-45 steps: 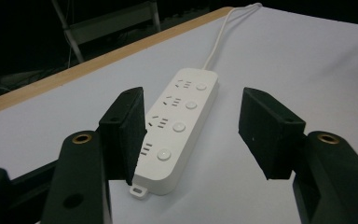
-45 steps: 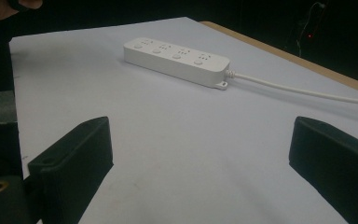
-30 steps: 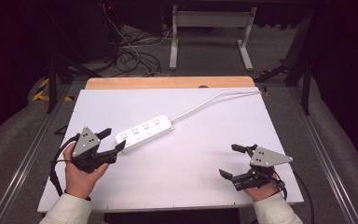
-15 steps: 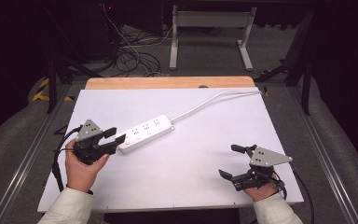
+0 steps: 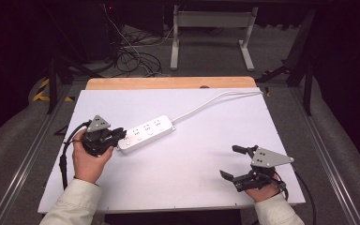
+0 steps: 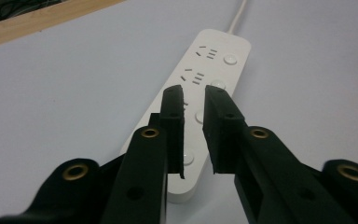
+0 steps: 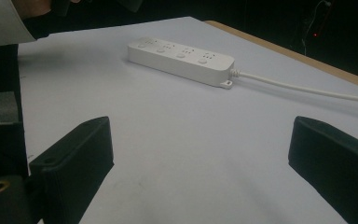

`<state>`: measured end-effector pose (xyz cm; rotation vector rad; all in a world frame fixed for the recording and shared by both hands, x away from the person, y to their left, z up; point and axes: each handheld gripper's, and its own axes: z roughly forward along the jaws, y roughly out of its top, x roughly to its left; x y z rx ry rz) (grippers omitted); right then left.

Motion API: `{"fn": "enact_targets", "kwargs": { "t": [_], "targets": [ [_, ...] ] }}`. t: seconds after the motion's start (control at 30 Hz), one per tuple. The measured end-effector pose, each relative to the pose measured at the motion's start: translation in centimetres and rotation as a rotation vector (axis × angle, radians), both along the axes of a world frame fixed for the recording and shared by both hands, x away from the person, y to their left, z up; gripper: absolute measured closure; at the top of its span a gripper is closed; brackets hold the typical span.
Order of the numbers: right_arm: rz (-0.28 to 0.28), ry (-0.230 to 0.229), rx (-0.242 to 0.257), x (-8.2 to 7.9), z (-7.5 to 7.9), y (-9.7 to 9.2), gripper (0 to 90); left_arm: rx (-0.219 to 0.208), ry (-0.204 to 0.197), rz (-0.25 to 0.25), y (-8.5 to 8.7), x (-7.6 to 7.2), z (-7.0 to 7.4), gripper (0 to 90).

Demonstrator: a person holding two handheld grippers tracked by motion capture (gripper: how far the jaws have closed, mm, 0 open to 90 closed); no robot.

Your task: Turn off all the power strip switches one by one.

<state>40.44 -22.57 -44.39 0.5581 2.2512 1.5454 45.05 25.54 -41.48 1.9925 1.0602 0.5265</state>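
A white power strip [image 5: 147, 132] lies at a slant left of the table's middle, its white cord [image 5: 206, 104] running to the far right edge. My left gripper [image 5: 120, 134] hovers at the strip's near end. In the left gripper view its jaws [image 6: 193, 95] have just been closing and stand a narrow slit apart, with nothing between them, over the strip's [image 6: 216, 60] round buttons. My right gripper [image 5: 228, 161] rests open near the front right, well clear of the strip [image 7: 182, 56], with bare table between its jaws [image 7: 200, 154].
A white board [image 5: 192, 187] covers the table, with a wooden strip [image 5: 168, 83] along its far edge. Beyond it are a tangle of cables on the floor [image 5: 136, 61] and a metal stand [image 5: 211, 37]. A sleeve [image 7: 2, 21] shows in the right gripper view.
My left gripper has slid to the left end of the power strip and its jaws have narrowed from wide to nearly together. The right gripper has stayed put.
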Motion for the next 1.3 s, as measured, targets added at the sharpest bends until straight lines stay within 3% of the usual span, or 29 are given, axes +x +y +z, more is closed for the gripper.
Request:
{"fn": "enact_targets", "kwargs": {
  "t": [0.2, 0.77, 0.93, 1.3],
  "targets": [
    [0.002, -0.001, -0.001, 0.0, 0.0, 0.0, 7.0, 0.037, 0.019, 0.011, -0.4, 0.8, -0.6, 89.5],
    [0.009, -0.001, -0.004, 0.0, 0.0, 0.0, 7.0, 0.115, 0.148, -0.018, -1.0, 2.5, -2.5, 89.9],
    [0.011, -0.001, -0.003, 0.0, 0.0, 0.0, 7.0, 0.147, 0.165, -0.029, -1.3, 2.7, -2.8, 89.9],
    [0.014, -0.001, -0.004, 0.0, 0.0, 0.1, 7.0, 0.167, 0.187, -0.036, -1.6, 2.9, -3.2, 89.9]
  ]
}}
